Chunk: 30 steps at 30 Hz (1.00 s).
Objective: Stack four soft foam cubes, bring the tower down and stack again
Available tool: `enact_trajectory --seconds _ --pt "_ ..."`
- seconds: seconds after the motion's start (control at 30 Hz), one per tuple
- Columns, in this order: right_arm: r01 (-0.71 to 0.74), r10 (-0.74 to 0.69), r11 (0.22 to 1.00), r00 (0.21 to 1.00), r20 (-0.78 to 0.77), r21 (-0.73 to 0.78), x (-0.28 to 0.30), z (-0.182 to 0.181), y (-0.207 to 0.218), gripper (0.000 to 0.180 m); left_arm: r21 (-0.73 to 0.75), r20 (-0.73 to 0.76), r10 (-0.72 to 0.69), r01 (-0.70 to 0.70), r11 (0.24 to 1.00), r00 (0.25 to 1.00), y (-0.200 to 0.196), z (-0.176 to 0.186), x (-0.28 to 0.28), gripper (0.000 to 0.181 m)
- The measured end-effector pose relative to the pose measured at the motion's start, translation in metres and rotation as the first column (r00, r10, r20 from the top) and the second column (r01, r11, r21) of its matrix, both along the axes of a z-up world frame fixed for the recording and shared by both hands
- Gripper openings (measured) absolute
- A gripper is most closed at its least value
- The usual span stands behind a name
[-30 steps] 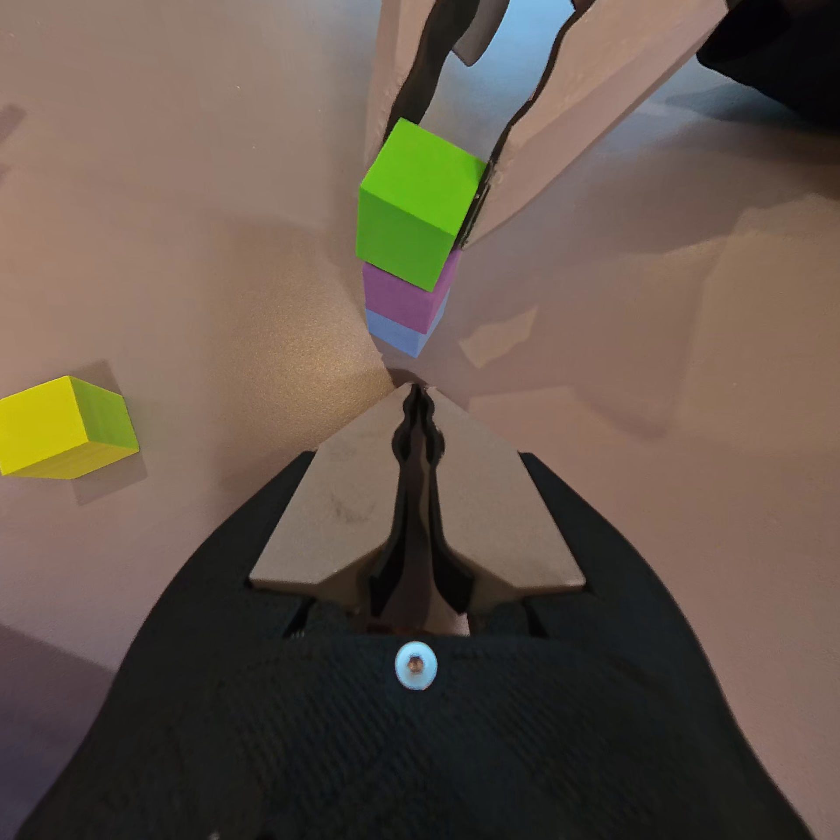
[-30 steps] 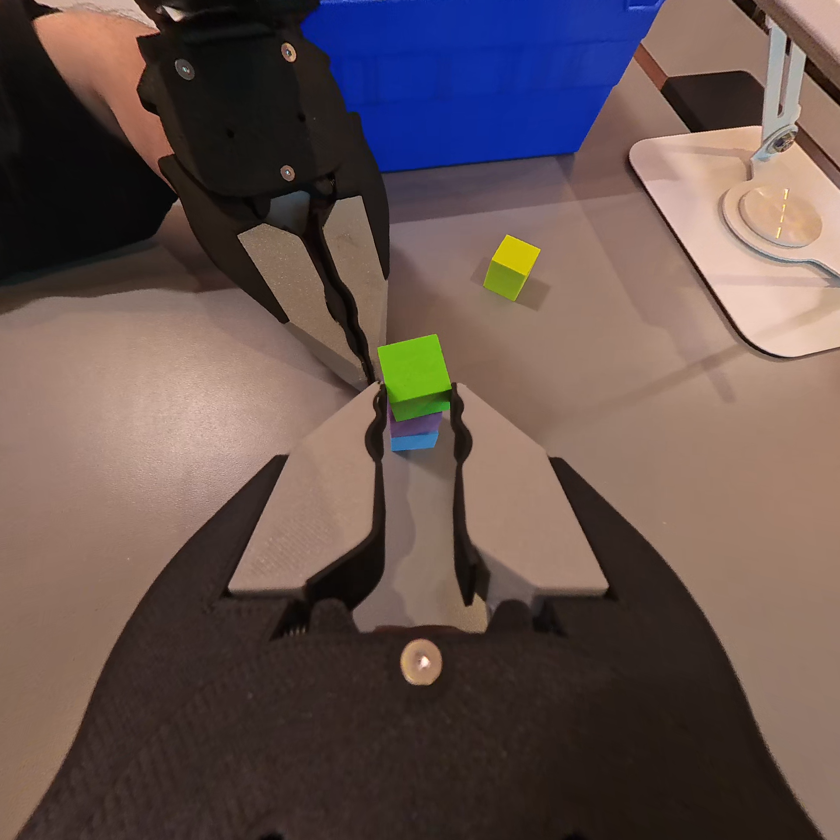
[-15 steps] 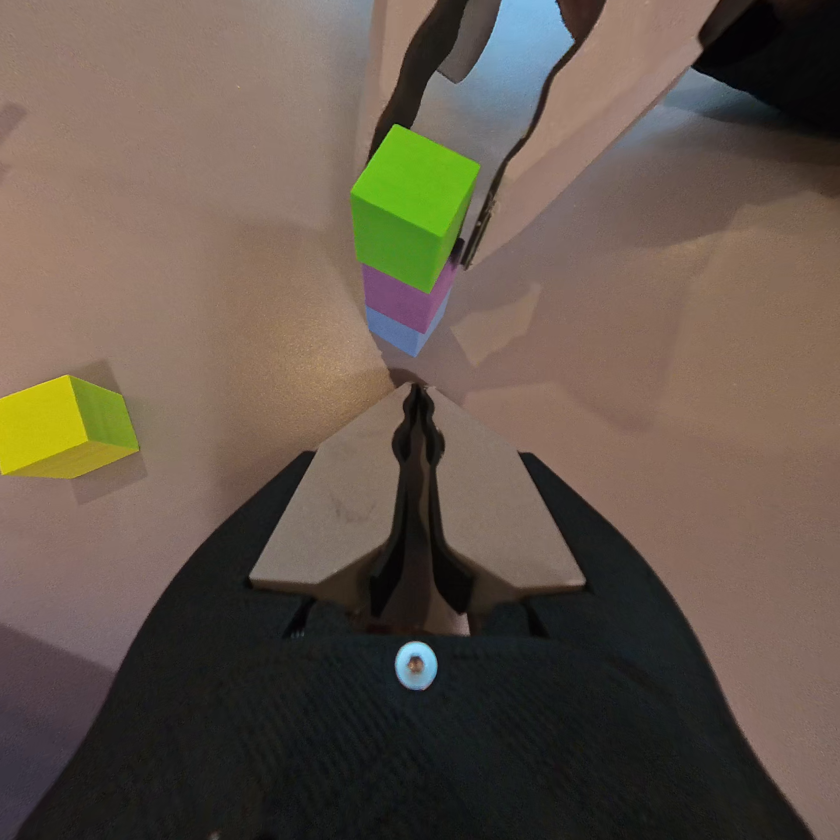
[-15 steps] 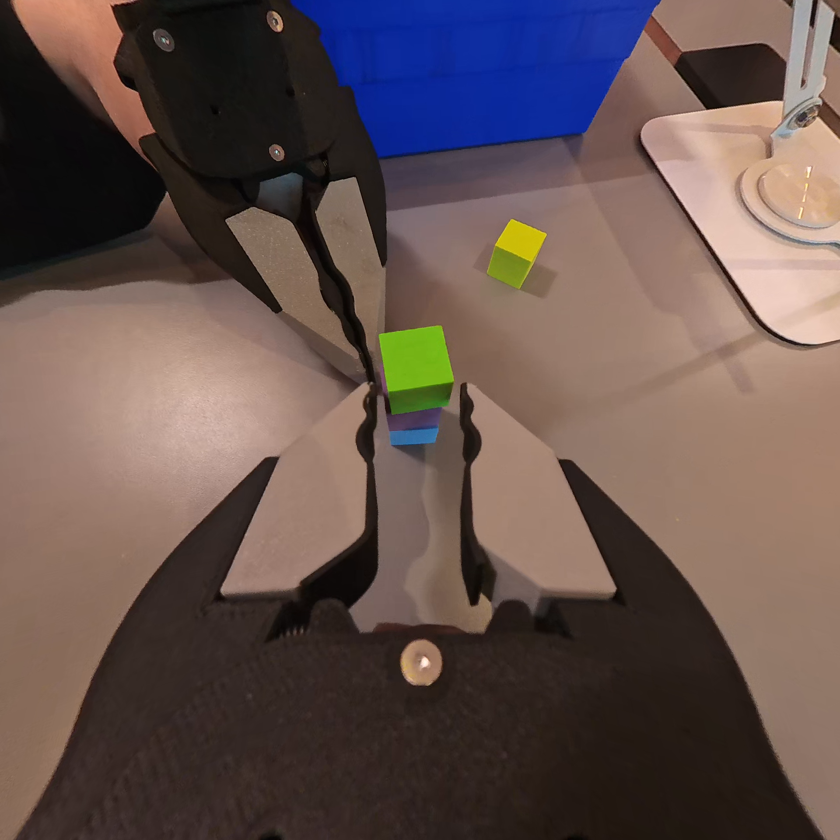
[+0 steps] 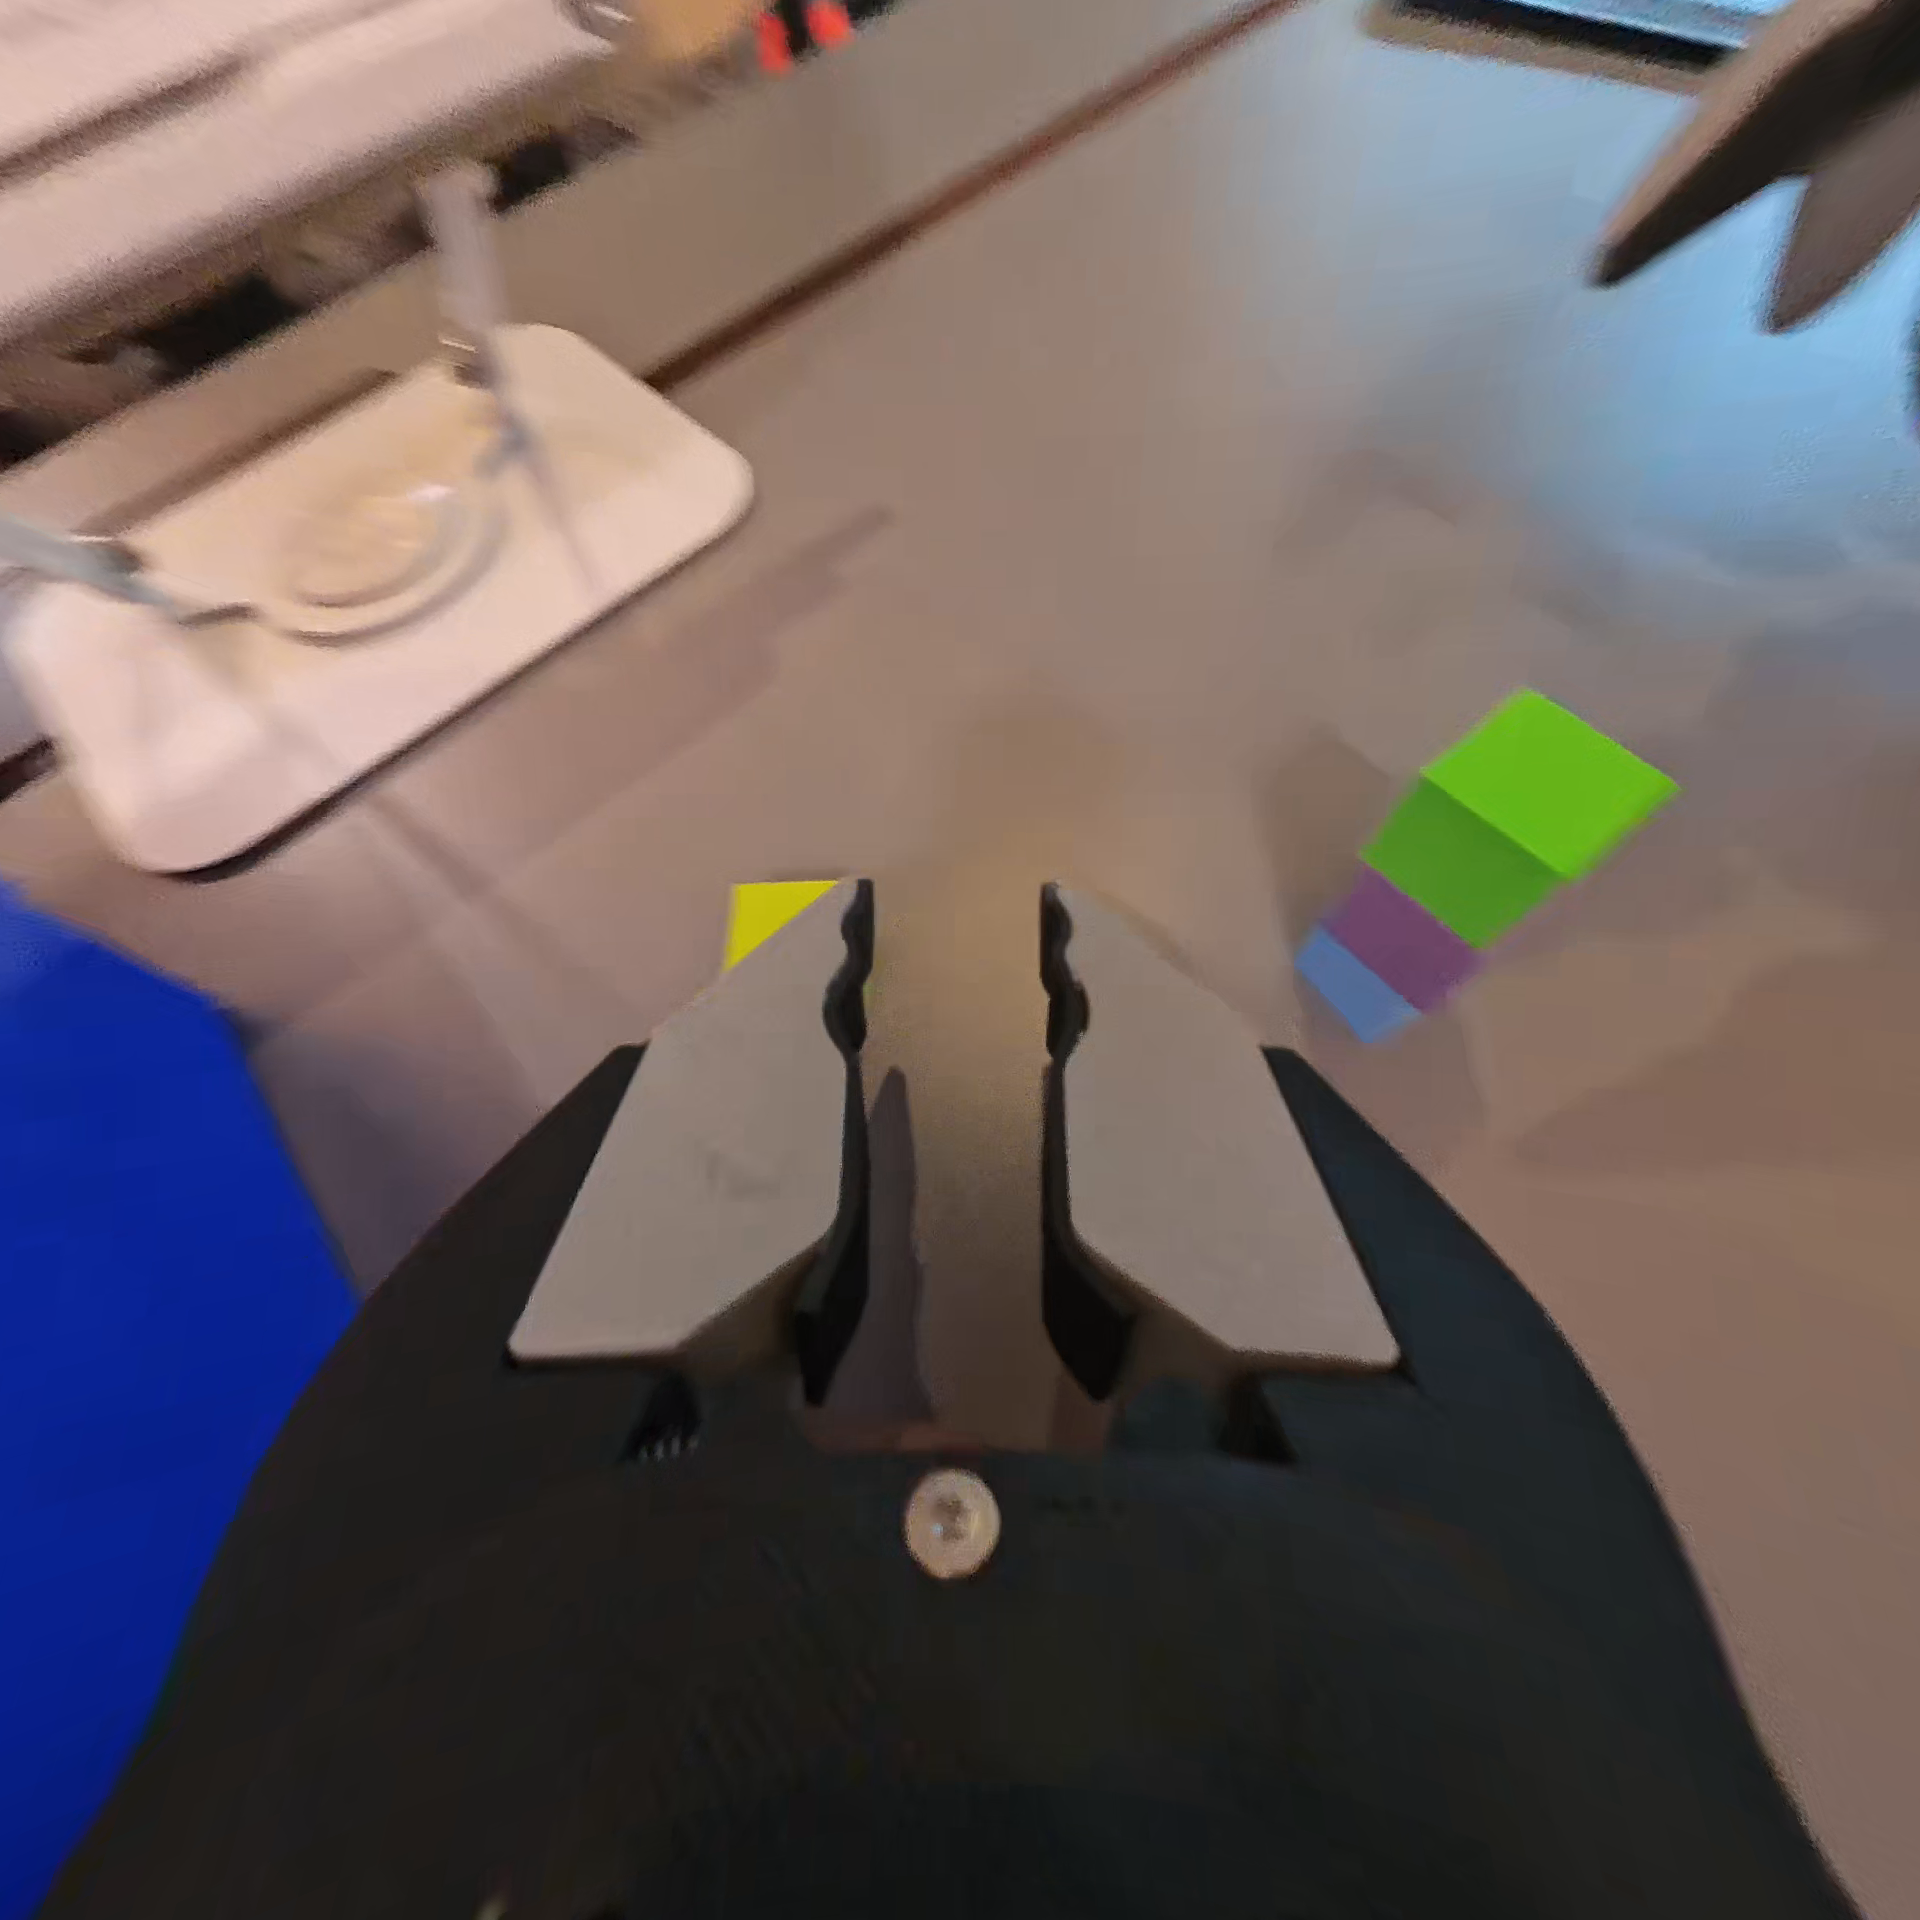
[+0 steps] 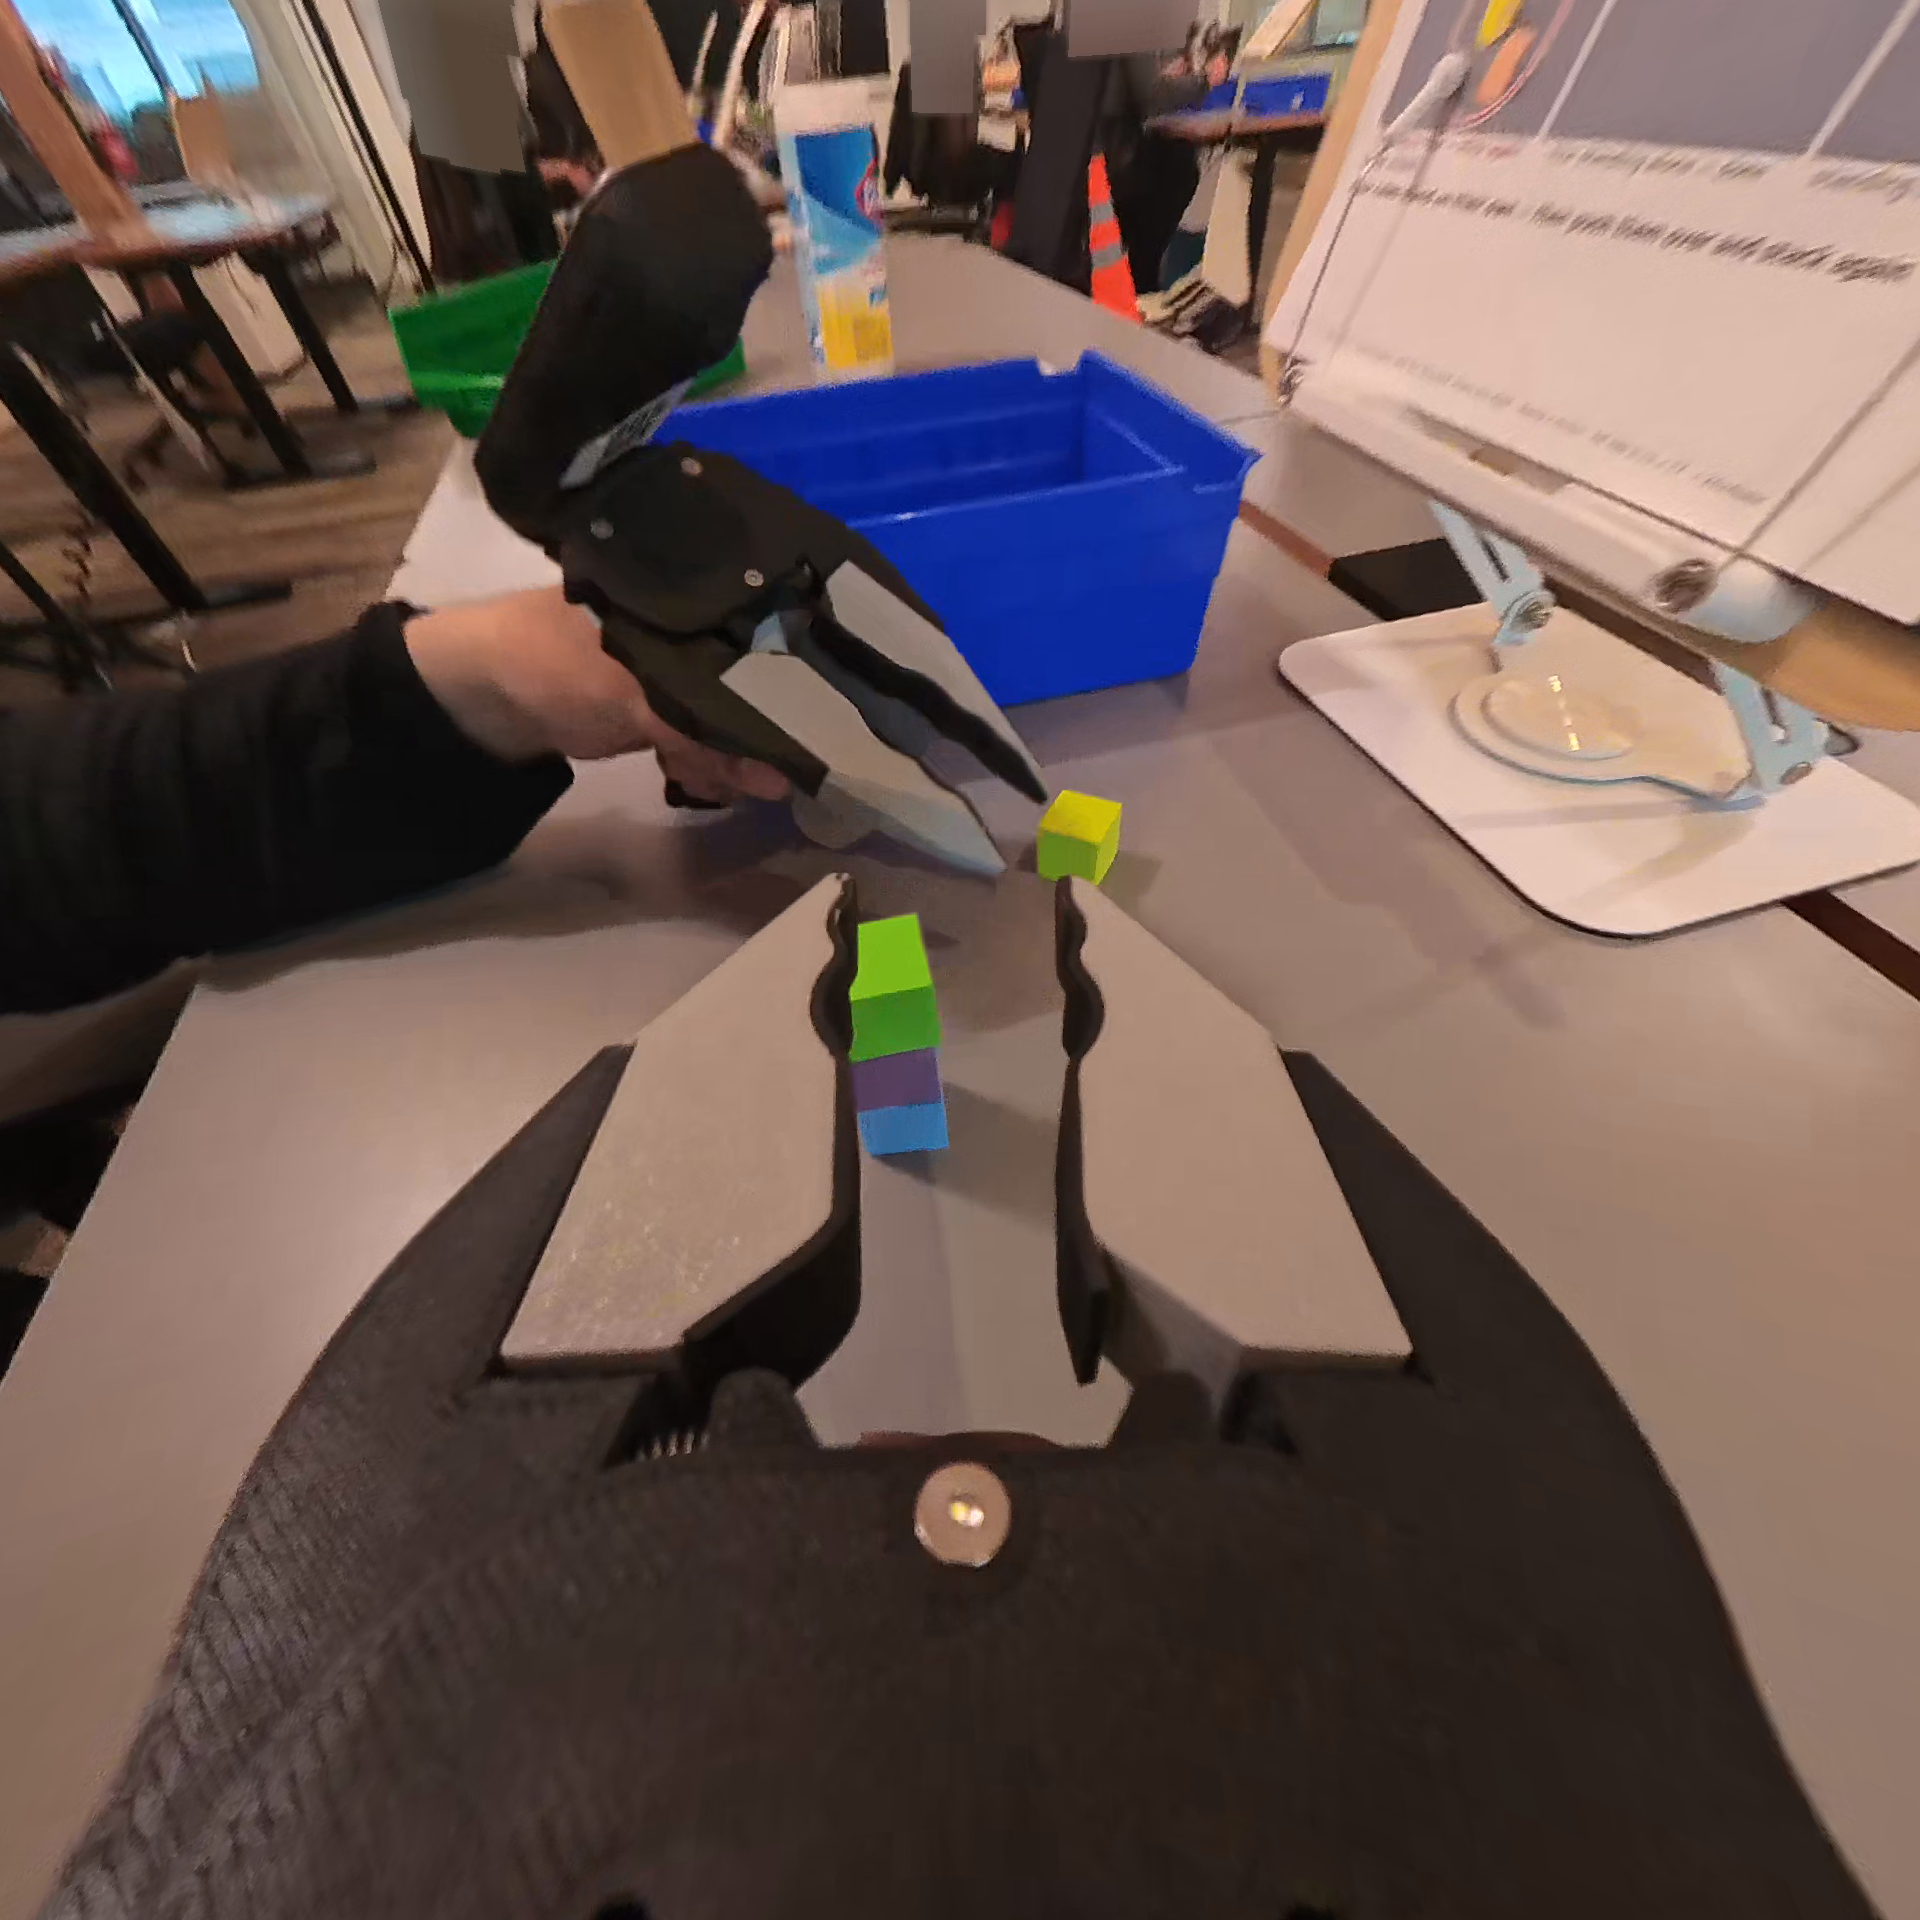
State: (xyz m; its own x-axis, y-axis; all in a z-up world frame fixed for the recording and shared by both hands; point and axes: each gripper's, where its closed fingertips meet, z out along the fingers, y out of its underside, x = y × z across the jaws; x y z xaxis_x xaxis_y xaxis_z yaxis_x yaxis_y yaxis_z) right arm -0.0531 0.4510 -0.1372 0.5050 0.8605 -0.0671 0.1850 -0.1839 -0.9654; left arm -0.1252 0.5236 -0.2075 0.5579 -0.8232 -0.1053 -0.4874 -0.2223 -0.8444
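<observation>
A tower of three foam cubes stands on the grey table (image 6: pixel 1351 1091): green cube (image 6: pixel 891 987) on purple cube (image 6: pixel 899 1081) on blue cube (image 6: pixel 904 1127). It also shows at the right of the left wrist view, with the green cube (image 5: pixel 1527 821) on top. A yellow cube (image 6: pixel 1081 836) lies alone beyond the tower. My left gripper (image 5: pixel 956 904) is open and empty; its left finger hides most of the yellow cube (image 5: pixel 774 914). In the right wrist view the left gripper (image 6: pixel 1018 826) has its tips just left of that cube. My right gripper (image 6: pixel 951 894) is open, empty and drawn back from the tower.
A blue bin (image 6: pixel 1039 540) stands behind the cubes and fills the left edge of the left wrist view (image 5: pixel 104 1247). A white stand base (image 6: pixel 1558 769) with a tilted board lies at the right. A canister (image 6: pixel 842 249) and a green basket (image 6: pixel 468 343) stand farther back. My hands' fingertips stand some 12 centimeters from each other. The green cube (image 5: pixel 1527 821) lies around 5 centimeters away from my right fingertips.
My right gripper opened off the green cube, left it on the tower and pulled back. My left gripper swung away from the tower to the yellow cube and opened.
</observation>
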Motion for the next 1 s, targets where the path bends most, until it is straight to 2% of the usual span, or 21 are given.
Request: enact_trajectory --seconds 0.07,0.13,0.33,0.43,0.47,0.57,0.67,0.77,0.9,1.0 --pt "0.019 -0.019 1.0 0.999 -0.029 -0.009 0.007 0.002 0.004 0.035 0.061 0.009 0.103 -0.103 0.993 0.995 0.017 0.005 -0.011 0.037" --pt "0.031 -0.032 0.999 0.999 -0.038 -0.02 0.011 0.001 0.007 0.035 0.084 0.014 0.142 -0.143 0.986 0.99 0.024 0.005 -0.015 0.037" --pt "0.025 -0.025 0.999 1.0 -0.01 -0.024 0.007 -0.005 0.007 0.034 0.034 -0.052 0.159 -0.157 0.987 0.986 0.032 -0.021 -0.015 0.045" --pt "0.024 -0.024 1.0 1.0 0.009 -0.019 0.005 -0.007 0.006 0.033 -0.049 -0.111 0.149 -0.155 0.987 0.983 0.033 -0.037 -0.016 0.047" --pt "0.025 -0.025 1.0 1.0 0.011 -0.018 0.004 -0.008 0.006 0.033 -0.074 -0.108 0.127 -0.135 0.988 0.986 0.03 -0.039 -0.015 0.028" --pt "0.028 -0.028 0.999 1.0 0.012 -0.022 0.004 -0.009 0.007 0.032 -0.102 -0.09 0.083 -0.092 0.991 0.992 0.024 -0.039 -0.013 0.026" --pt "0.029 -0.029 0.999 1.0 0.004 -0.028 0.005 -0.009 0.007 0.031 -0.006 -0.075 0.096 -0.097 0.995 0.993 0.028 -0.027 -0.015 0.026" --pt "0.03 -0.031 0.999 0.999 -0.011 -0.036 0.006 -0.006 0.008 0.031 0.11 -0.003 0.066 -0.066 0.992 0.998 0.024 0.002 -0.009 0.026" --pt "0.01 -0.013 0.998 0.999 -0.046 -0.066 0.005 -0.003 0.005 0.032 0.29 0.051 -0.037 0.021 0.957 0.998 0.002 0.042 0.007 0.026" --pt "-0.008 0.001 0.995 0.997 -0.073 -0.1 0.001 -0.002 0.003 0.034 0.378 0.078 -0.181 0.139 0.915 0.98 -0.027 0.064 0.024 0.026"
